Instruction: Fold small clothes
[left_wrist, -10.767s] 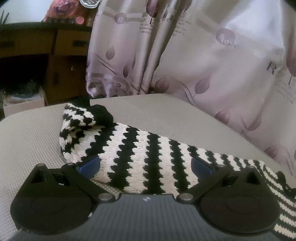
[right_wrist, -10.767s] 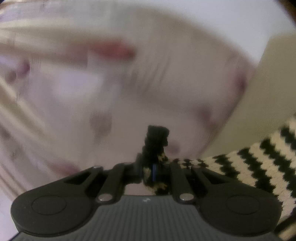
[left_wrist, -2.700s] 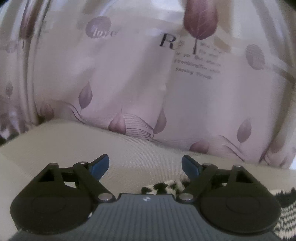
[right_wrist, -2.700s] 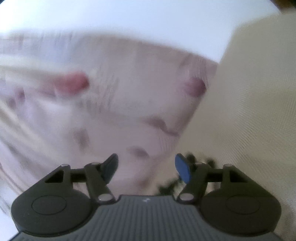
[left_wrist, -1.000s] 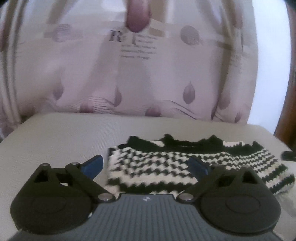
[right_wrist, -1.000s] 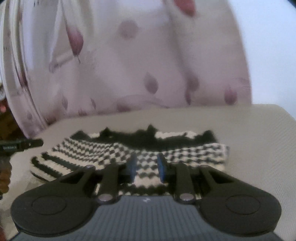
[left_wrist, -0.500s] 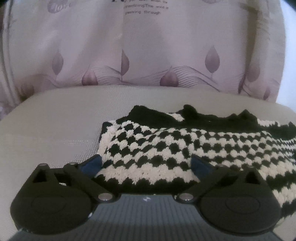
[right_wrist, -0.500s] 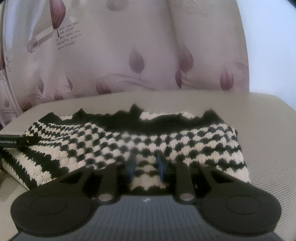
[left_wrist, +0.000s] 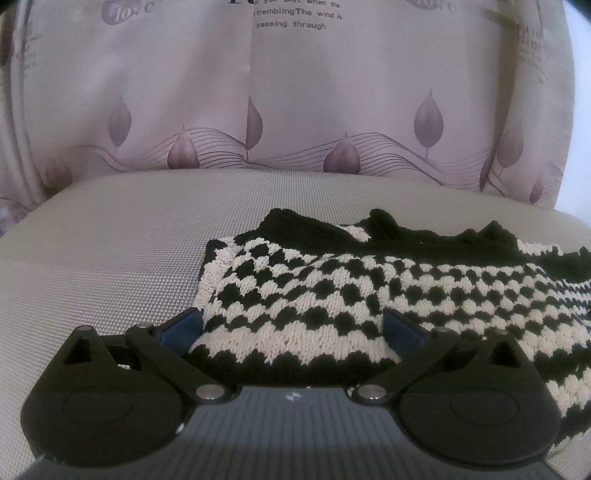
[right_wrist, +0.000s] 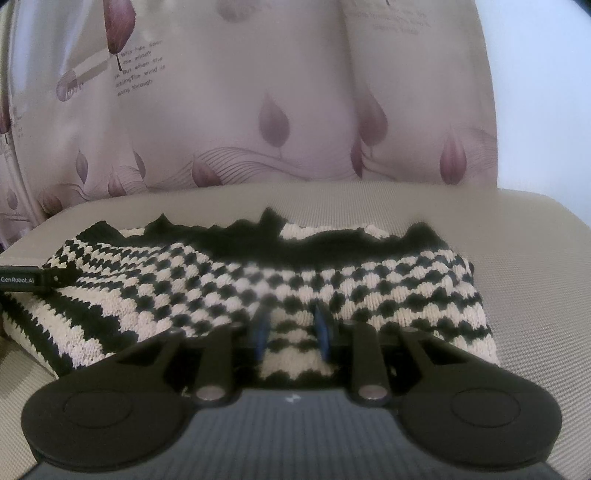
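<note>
A black-and-white knitted garment (left_wrist: 332, 295) lies folded on a grey, fine-woven surface (left_wrist: 110, 240). Its top layer shows a checked pattern of small black and cream blocks, and its far edge ends in a jagged black border. In the right wrist view the same garment (right_wrist: 388, 280) spreads across the middle of the surface (right_wrist: 517, 240), with plain black and cream stripes showing on a lower layer at its left end.

The left claw (left_wrist: 291, 328) is spread wide, its two blue pads apart at the near left corner of the garment. The left fingertip (left_wrist: 183, 326) sits just beside the garment's left edge on the bare surface, while the right one rests on or just over the knit; whether either presses down cannot be told. A bulge of the near folded edge lies between them, ungripped.

The right claw (right_wrist: 291, 332) is drawn close together, pinching a narrow ridge of the garment's near edge between its blue pads (right_wrist: 263, 332). The fabric rises slightly where it is caught.

At the left edge of the right wrist view, a dark bar bearing the lettering "GenRobot.AI" (right_wrist: 26, 279) reaches in over the garment's striped end.

Behind the surface hangs a pale mauve curtain (left_wrist: 332, 92) printed with purple leaf shapes, thin wavy lines and short lines of dark text. It shows in both views, and past its right edge a strip of bright white background (right_wrist: 546, 92) is visible.
</note>
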